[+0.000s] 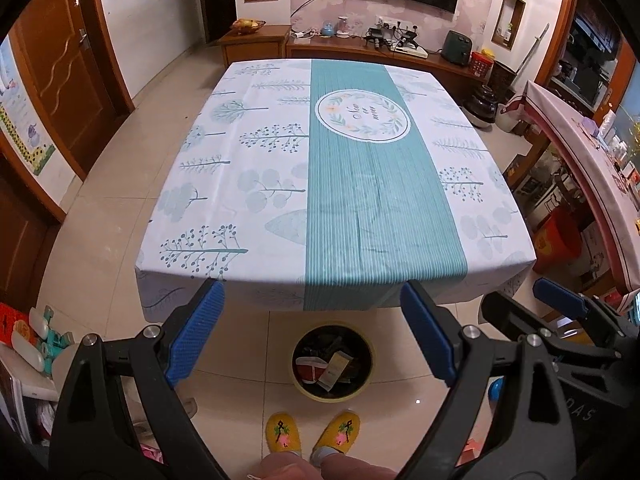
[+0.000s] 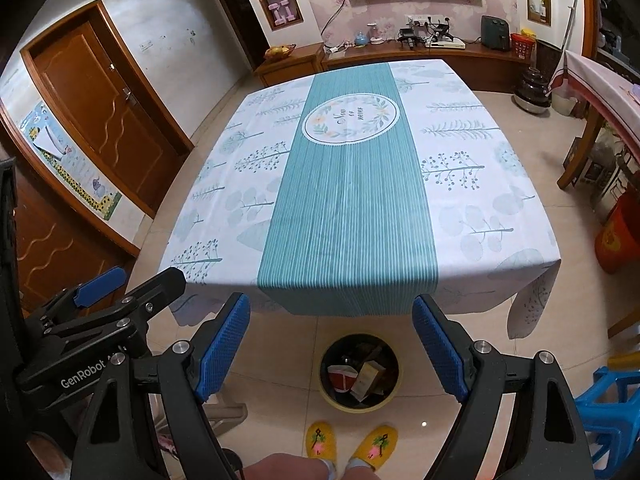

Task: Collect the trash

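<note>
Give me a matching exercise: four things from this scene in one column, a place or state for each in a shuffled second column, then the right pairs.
Things:
1. trash bin
2. yellow slippers
3. tablecloth
4. left gripper

Places or states:
A. spread over the table, nothing on it
B. on the floor in front of the table, holding packaging
C. open, nothing between its fingers
D. on the person's feet, near the bin

Pairs: 1-B, 2-D, 3-A, 4-C

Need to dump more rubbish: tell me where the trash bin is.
In both wrist views the trash bin stands on the tiled floor, just off the table's near edge, ahead of the person's yellow slippers.
</note>
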Action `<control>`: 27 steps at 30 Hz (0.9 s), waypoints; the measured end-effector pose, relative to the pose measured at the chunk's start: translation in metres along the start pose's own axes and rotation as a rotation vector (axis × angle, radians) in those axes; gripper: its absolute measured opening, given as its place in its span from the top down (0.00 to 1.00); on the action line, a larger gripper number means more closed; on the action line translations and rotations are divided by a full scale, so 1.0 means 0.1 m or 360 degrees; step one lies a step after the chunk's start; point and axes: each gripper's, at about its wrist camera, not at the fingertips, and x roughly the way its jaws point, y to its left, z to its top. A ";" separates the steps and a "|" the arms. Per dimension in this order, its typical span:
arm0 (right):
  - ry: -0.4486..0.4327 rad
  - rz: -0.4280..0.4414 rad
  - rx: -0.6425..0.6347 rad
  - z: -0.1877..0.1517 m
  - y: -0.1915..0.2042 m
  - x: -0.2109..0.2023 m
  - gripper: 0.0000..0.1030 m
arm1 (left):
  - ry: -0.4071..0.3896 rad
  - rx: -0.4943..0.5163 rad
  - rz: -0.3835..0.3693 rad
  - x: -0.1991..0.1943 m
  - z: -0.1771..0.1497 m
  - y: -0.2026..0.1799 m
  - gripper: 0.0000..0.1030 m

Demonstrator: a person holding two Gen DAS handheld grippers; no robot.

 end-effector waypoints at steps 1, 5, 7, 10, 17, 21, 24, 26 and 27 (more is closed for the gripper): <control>0.0000 -0.0001 0.0001 0.00 0.00 0.00 0.18 | 0.0001 0.0003 0.0000 0.00 0.00 0.00 0.15; 0.0001 0.0000 0.0004 0.00 0.01 0.00 0.18 | 0.0002 -0.0004 0.0003 0.01 -0.01 0.00 0.15; 0.0000 -0.0002 0.0003 0.00 0.01 0.00 0.18 | 0.0003 -0.0002 -0.0001 0.02 -0.01 0.01 0.15; 0.0002 -0.0004 0.0000 0.00 0.02 0.00 0.18 | 0.0004 -0.0001 -0.0001 0.02 -0.01 0.02 0.15; 0.0013 0.0002 -0.0015 0.00 0.01 0.03 0.18 | 0.0010 -0.0039 0.0018 0.04 -0.06 0.01 0.15; 0.0017 0.0009 -0.0028 0.01 0.00 0.05 0.18 | 0.0012 -0.0054 0.0026 0.04 -0.08 0.01 0.15; 0.0018 0.0011 -0.0023 0.01 0.01 0.06 0.18 | 0.0013 -0.0060 0.0033 0.05 -0.08 0.00 0.15; 0.0022 0.0015 -0.0022 0.01 0.01 0.08 0.18 | 0.0014 -0.0061 0.0036 0.05 -0.08 0.00 0.15; 0.0021 0.0014 -0.0022 0.01 0.01 0.08 0.18 | 0.0014 -0.0062 0.0034 0.05 -0.08 0.00 0.15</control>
